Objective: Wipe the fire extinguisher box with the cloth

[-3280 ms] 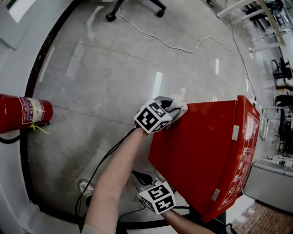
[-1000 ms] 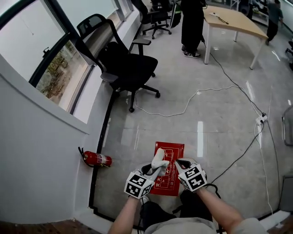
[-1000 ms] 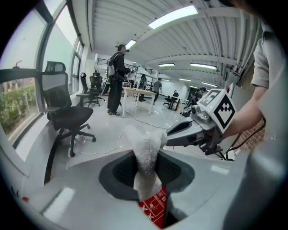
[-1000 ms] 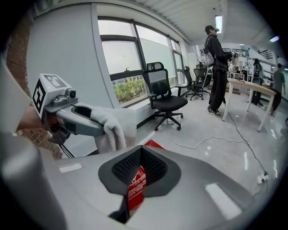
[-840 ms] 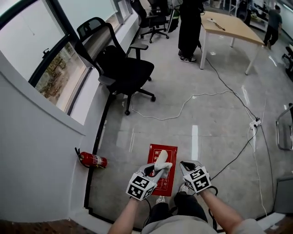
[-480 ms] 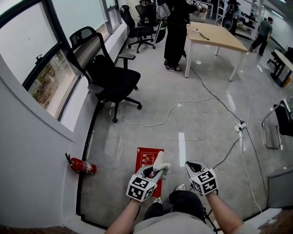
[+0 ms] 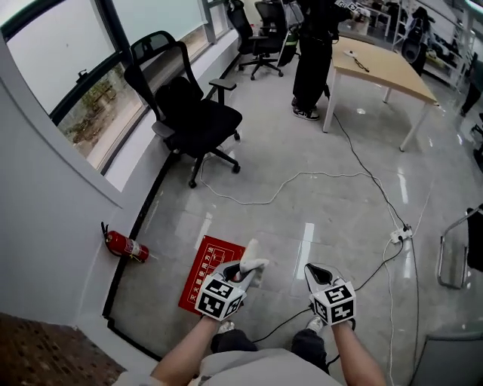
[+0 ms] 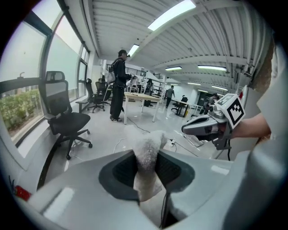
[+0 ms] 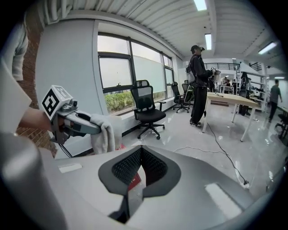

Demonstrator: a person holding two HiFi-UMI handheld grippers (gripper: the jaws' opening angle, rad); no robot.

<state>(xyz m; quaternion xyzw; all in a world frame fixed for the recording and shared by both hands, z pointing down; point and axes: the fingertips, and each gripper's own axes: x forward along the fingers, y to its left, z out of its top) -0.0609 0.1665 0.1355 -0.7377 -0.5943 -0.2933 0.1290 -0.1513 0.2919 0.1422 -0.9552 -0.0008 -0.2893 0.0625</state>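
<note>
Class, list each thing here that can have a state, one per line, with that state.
left gripper: shut on cloth
cloth: pinched, held clear of the box
right gripper: shut, empty
fire extinguisher box: flat on the floor
fire extinguisher: on its side by the wall
office chair: upright, unoccupied

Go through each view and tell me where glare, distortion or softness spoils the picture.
Head view: wide-angle bending of the wall; streaks of glare on the glossy floor. Left gripper view: strong fisheye, black corners, ceiling lights blown out, the cloth between the jaws soft. Right gripper view: same fisheye and dark corners; windows bright and pale.
</note>
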